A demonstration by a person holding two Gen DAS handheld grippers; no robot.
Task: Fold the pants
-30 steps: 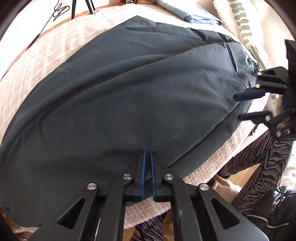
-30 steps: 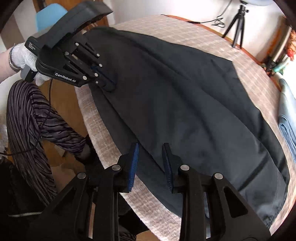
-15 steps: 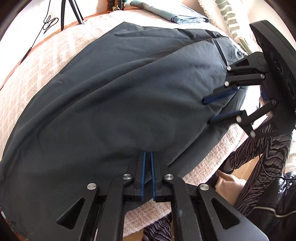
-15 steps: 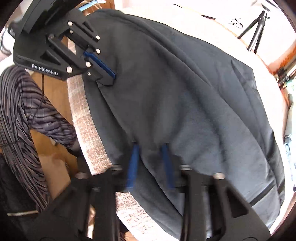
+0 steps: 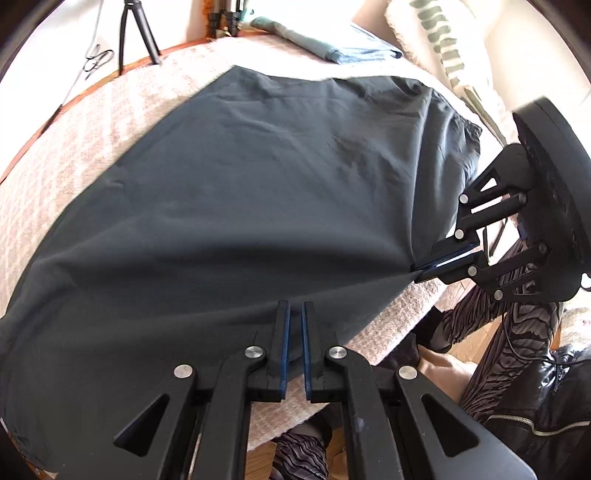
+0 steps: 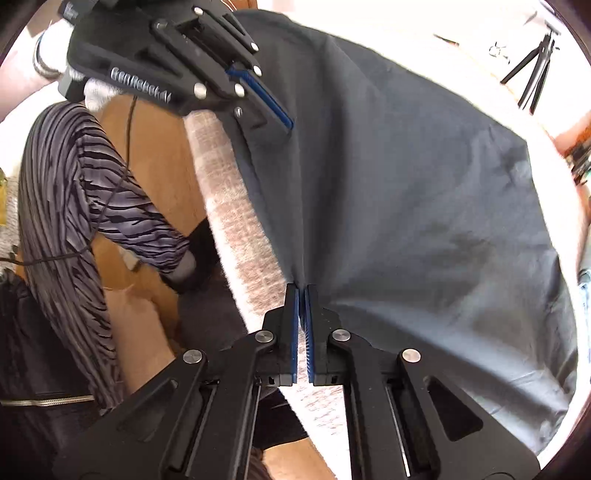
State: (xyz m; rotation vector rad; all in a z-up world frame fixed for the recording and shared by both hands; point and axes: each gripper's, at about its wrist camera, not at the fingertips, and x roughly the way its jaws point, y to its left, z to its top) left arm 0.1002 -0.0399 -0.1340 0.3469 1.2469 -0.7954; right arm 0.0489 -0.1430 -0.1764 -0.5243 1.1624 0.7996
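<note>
Fabric is pinched in both sets of jaws: the left gripper (image 5: 293,312) is clamped on the near edge of the dark pants (image 5: 258,184), and the right gripper (image 6: 302,291) is pressed together on the same edge further along. Ahead of the jaws the pants spread across a pale woven table cover (image 5: 74,147). Beyond lie folded blue garments (image 5: 332,48) and a tripod (image 5: 136,33).

Home room — blanket-covered table (image 5: 92,155), folded laundry (image 5: 332,48).

Right tool (image 6: 302,291) has clamped the pants (image 6: 406,206) edge
</note>
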